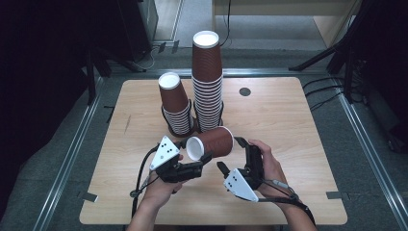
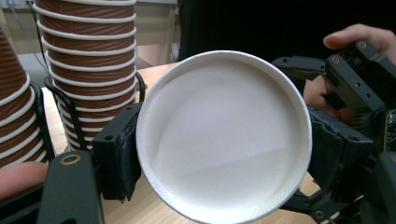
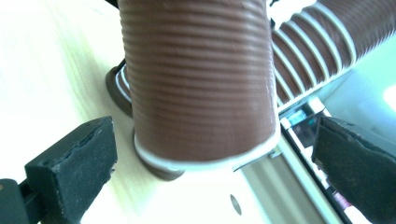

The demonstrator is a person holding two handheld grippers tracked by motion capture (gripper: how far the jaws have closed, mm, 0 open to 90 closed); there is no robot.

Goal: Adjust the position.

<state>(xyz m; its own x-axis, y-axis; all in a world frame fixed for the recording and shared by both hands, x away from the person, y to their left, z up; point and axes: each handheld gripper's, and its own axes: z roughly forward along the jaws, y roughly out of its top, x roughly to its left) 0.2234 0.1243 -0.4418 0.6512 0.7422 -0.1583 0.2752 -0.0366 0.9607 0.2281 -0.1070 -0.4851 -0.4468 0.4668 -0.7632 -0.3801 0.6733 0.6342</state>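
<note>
Single brown ribbed paper cup held on its side just above the table, in front of two upside-down cup stacks, white base toward the left hand-held gripper, whose jaws are clamped on the base rim. Right hand-held gripper spread wide, jaws either side of the cup wall near the rim, not touching. Best done by keeping the left grip light to avoid crushing, and closing the right squarely before any letting go.
</note>
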